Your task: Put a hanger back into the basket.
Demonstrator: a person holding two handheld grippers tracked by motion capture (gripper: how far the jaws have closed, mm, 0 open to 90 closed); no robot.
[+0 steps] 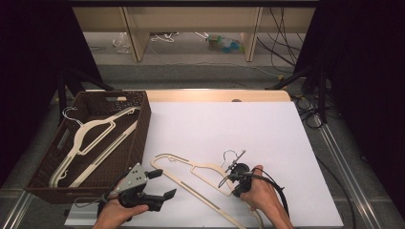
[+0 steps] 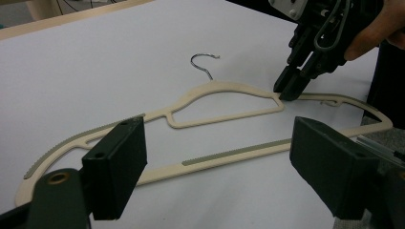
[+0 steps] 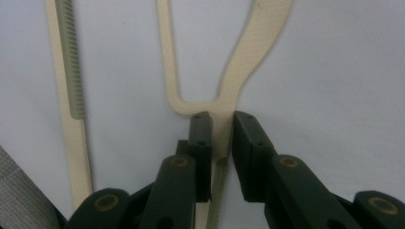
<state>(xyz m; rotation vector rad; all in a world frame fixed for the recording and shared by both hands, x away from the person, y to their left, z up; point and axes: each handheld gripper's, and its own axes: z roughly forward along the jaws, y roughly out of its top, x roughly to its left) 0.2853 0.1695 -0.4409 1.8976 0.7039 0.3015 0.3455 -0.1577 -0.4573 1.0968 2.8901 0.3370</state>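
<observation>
Hanger [image 1: 200, 174], cream, lies flat on the white table [image 1: 229, 129], near the front edge, just right of the basket [image 1: 138, 138]. Its wire hook [image 1: 230, 155] points away from the person.

Right gripper [image 1: 237, 172]: jaws drawn narrow and pinched on the hanger's arm where the shoulder strap meets the inner bar. The right gripper view [image 3: 222, 138] shows cream plastic squeezed between both pads. That spot is close to the neck, so I judge it was chosen for balance: a lift from here should keep the long frame from swinging too far to one side.

Left gripper [image 1: 160, 183]: jaws wide, nothing between them. It sits at the table's front, near the hanger's left end, aimed along the frame. From its own view the pads [image 2: 117, 164] straddle the ribbed lower bar [image 2: 239, 152] without touching it (a ready stance, perhaps to steady the far end once the thing comes up).

The basket already holds two more hangers [image 1: 90, 140], laid slantwise, hooks toward the far left corner. Likely destination for this one as well, and the left-hand placement of the basket suits a sweep across from the right hand.

Risk as I read it: thin flat plastic, a narrow pinch, so it may pivot in the pads when raised.
</observation>
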